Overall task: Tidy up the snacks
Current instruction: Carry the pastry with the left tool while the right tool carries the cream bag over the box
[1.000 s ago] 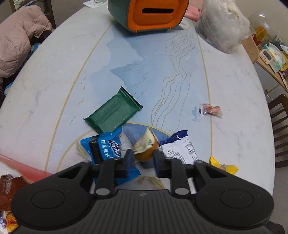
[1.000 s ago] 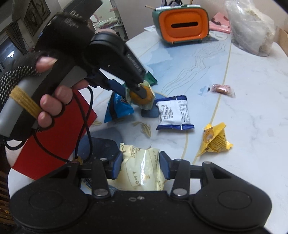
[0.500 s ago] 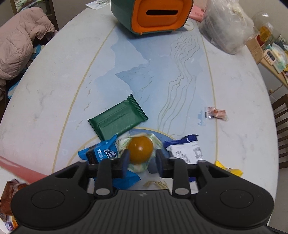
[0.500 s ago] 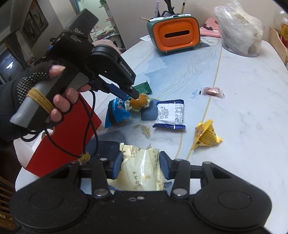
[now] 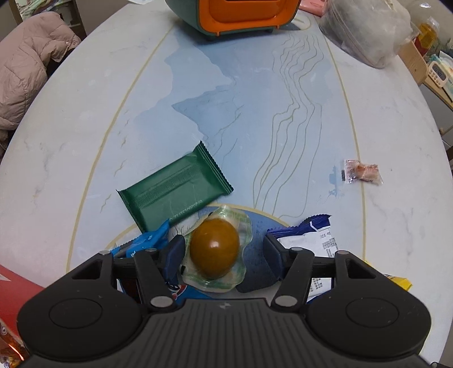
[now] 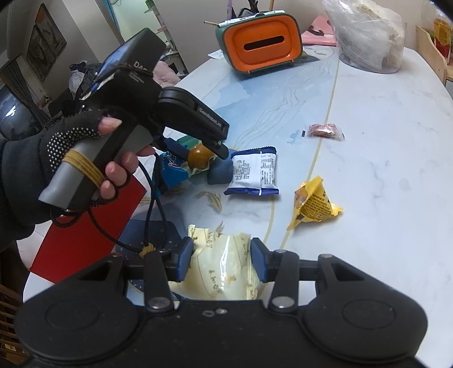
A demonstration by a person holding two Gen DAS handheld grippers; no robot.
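Left wrist view: the left gripper (image 5: 222, 249) points steeply down over the wrapped brown egg (image 5: 214, 248), its fingers (image 5: 174, 252) spread and opening. The egg lies between them, hard against the left finger and clear of the right one, its long axis running roughly along the fingers. It appears to rest on the worktop (image 5: 254, 113) beside the blue cookie pack (image 5: 141, 243), just near of the green bar (image 5: 172, 188). The white-and-blue packet (image 5: 314, 237) lies just right of the egg, and the small clear-wrapped candy (image 5: 362, 171) sits well apart to the right. An orange-fronted box (image 5: 235, 14) stands at the far edge.

Right wrist view: the right gripper (image 6: 222, 261) has its fingers pinching the pale yellow packet (image 6: 223, 271), held near of the egg. The person's gloved hand (image 6: 70, 158) carries the left gripper, whose tip sits over the egg; that hand is plainly the nearer to it. The yellow pyramid packet (image 6: 314, 202) lies right of the egg, and a red box (image 6: 93, 223) to its left.

Counted: one egg, one green bar, one blue pack, one white-and-blue packet, one yellow pyramid, one candy, one pale yellow packet.
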